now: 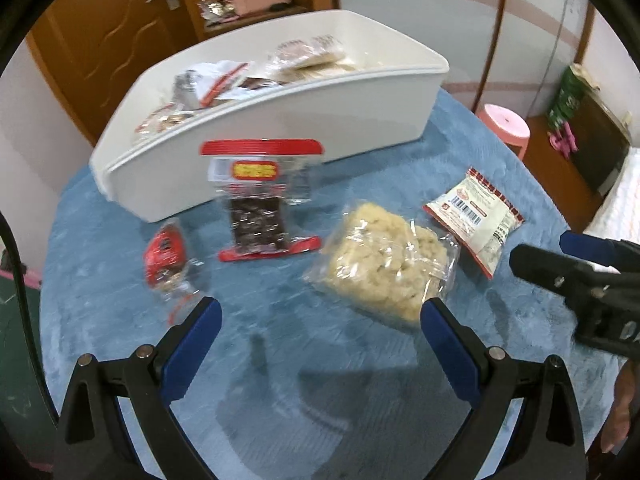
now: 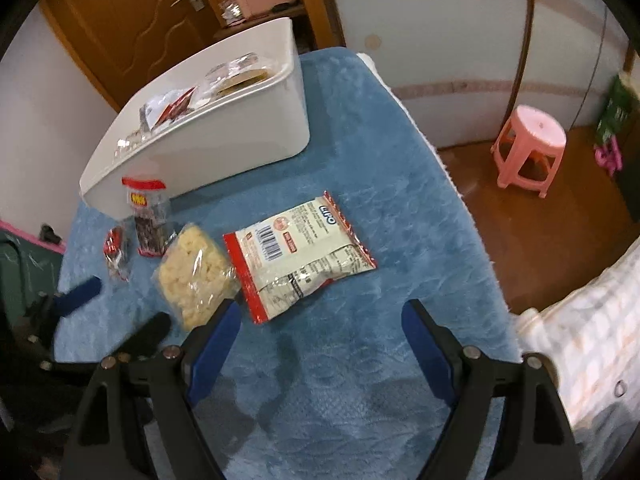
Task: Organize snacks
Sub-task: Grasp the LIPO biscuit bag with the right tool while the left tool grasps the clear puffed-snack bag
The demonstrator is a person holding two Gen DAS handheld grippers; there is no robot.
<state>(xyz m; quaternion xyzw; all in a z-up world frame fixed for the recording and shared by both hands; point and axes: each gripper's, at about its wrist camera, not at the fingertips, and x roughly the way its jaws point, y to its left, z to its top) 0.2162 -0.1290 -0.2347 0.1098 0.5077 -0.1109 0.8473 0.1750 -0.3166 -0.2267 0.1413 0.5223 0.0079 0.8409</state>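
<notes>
Snacks still loose on the blue desk cover [image 2: 360, 152]: clear bag of pale puffs [image 1: 384, 256] mid-frame in the left view, white packet with red edges [image 2: 300, 256] centre of the right view, clear pouch with red bands [image 1: 256, 204] propped against the white bin [image 1: 280, 128], small red-wrapped thing [image 1: 166, 254] lower left of that. Bin sits upper left in both views, already part filled with packets.

Left tool [image 1: 320, 316] wide open, nothing in it, hanging over bare cloth between the red thing and the puffs. Right tool [image 2: 320, 320] also wide open and empty, just below the white packet.

Risks, guessing here: slick crinkly film, so could easily slide out of a shallow pinch. Puffs likely to crush if squeezed hard. Both tools close together near the puff bag, so could bump. Could also snag the fuzzy cloth along with a flat packet.
</notes>
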